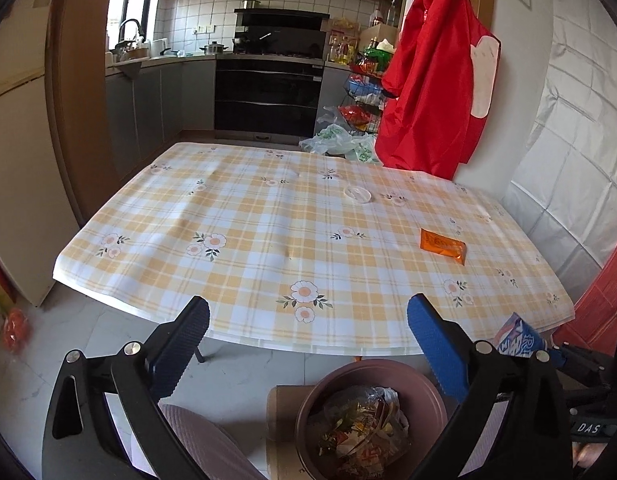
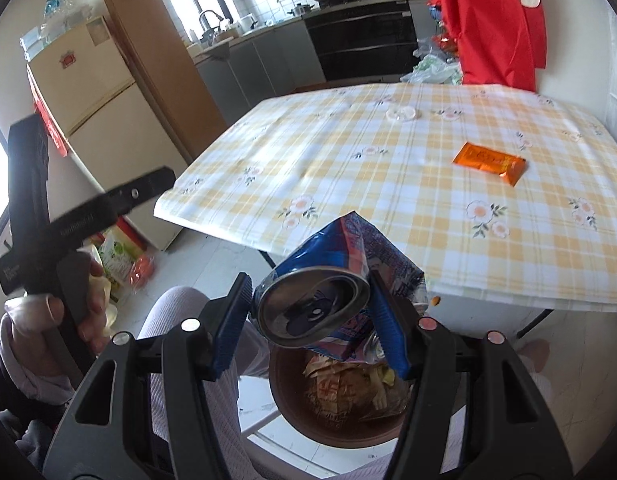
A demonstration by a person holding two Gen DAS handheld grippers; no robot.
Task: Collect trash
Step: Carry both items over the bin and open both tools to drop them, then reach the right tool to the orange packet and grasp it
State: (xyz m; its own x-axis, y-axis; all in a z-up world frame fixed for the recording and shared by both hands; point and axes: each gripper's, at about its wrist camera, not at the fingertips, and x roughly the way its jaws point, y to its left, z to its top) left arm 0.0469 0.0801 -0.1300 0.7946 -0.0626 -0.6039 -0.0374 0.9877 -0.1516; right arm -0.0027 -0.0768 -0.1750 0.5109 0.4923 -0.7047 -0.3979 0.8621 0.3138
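The crushed can (image 2: 314,306) hides part of the bin (image 2: 292,416) at lower centre; the left wrist view's bottom edge cuts that bin (image 1: 308,412), and its wrappers' print is unreadable

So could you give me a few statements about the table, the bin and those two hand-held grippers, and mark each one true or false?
1. The right hand-held gripper grips a crushed blue can. True.
2. The left hand-held gripper holds an orange packet. False: its jaws stand open and empty; the orange packet lies on the table.
3. The brown bin already has wrappers in it. True.
4. The can is resting on the table. False: it is held off the table's near edge, above the bin.
5. A small white lid lies on the table. True.
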